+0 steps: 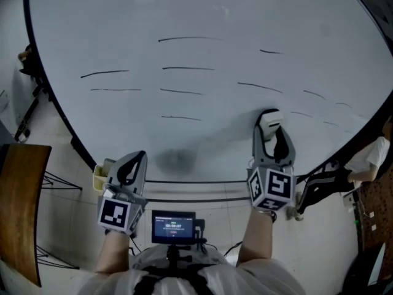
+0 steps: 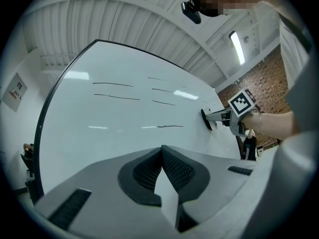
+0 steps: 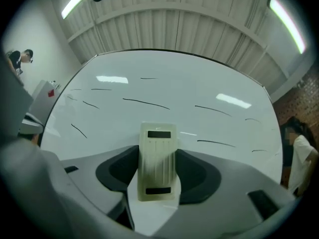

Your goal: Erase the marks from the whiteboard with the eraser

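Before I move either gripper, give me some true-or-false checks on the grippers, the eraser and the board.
1. The right gripper is shut on the eraser. True.
2. The whiteboard is wiped clean. False: black marks run across it.
3. The left gripper is open. False: its jaws are together, with nothing between them.
4. In the head view, marks lie both left and right of the eraser. True.

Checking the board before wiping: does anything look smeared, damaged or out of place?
Only a grey smudge low on the whiteboard, below the black marks: perhaps smeared ink, perhaps a shadow. The eraser sits straight in the right claw; the left claw is shut and empty.
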### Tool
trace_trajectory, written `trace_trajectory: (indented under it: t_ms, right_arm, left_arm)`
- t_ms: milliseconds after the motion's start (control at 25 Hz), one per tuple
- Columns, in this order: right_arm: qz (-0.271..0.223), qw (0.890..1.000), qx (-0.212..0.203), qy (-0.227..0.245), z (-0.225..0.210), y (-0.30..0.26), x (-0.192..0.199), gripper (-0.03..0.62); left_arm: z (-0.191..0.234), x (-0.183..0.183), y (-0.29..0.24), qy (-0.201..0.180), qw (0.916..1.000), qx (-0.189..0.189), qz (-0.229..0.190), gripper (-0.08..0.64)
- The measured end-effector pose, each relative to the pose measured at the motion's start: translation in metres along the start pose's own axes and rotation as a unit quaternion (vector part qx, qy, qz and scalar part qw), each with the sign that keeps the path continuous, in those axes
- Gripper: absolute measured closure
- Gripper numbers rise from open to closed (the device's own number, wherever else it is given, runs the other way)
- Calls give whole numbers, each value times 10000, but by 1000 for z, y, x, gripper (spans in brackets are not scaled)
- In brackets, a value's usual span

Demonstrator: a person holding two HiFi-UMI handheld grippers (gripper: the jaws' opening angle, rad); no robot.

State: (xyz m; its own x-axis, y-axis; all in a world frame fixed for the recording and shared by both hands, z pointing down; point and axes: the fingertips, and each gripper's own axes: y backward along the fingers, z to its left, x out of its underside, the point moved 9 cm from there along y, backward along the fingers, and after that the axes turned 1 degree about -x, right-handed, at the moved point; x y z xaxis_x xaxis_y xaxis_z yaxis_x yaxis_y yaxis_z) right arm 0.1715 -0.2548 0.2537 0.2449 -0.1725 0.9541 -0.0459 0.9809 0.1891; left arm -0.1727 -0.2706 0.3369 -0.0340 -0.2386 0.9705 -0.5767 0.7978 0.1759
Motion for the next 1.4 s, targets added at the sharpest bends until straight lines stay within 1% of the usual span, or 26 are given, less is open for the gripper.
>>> trace_trajectory:
  t_ms: [80, 160, 240, 360, 520, 600, 640, 720, 840, 960, 1160, 1280, 1400]
  right_arm:
    - [-21, 9997, -215, -150, 14, 8, 2, 356]
    - [-4, 9990, -404, -210, 32, 16, 5, 356]
    - [37, 9980, -570, -284, 48, 24, 9, 356]
    - [65, 9957, -830, -414, 65, 40, 14, 356]
    - [131, 9914, -1144, -621, 77, 60, 20, 354]
    - [186, 9897, -1237, -694, 79, 68, 25, 356]
    - [222, 9889, -1272, -735, 77, 72, 27, 356]
    - [276, 9869, -1354, -832, 71, 83, 32, 356]
    - [350, 9825, -1539, -989, 59, 106, 37, 356]
    - [396, 9794, -1670, -1068, 42, 133, 41, 354]
    - [517, 9740, -1842, -1211, -3, 193, 51, 354]
    - [485, 9695, -2074, -1211, -27, 232, 59, 353]
    - [557, 9657, -2199, -1262, -46, 264, 65, 353]
  left_arm:
    - [3, 1, 6, -53, 9999, 53, -66, 554]
    - [4, 3, 11, -39, 9999, 150, -46, 554]
    - [4, 4, 14, -107, 9996, 261, -75, 554]
    - [1, 7, 19, -143, 9991, 390, -5, 554]
    - [-8, 6, 26, -97, 9991, 402, -14, 554]
    - [-15, 2, 30, -83, 9992, 400, -25, 554]
    - [-21, 0, 33, -16, 9991, 415, -12, 554]
    - [-37, -5, 38, 111, 9989, 461, 49, 554]
    - [-65, -13, 45, 14, 9991, 418, -79, 554]
    - [-96, -22, 57, -64, 9994, 338, -91, 554]
    - [-165, -32, 85, -23, 9998, 194, -98, 554]
    - [-209, -36, 107, -26, 9999, 124, -34, 554]
    - [-247, -39, 125, -47, 9999, 98, 47, 554]
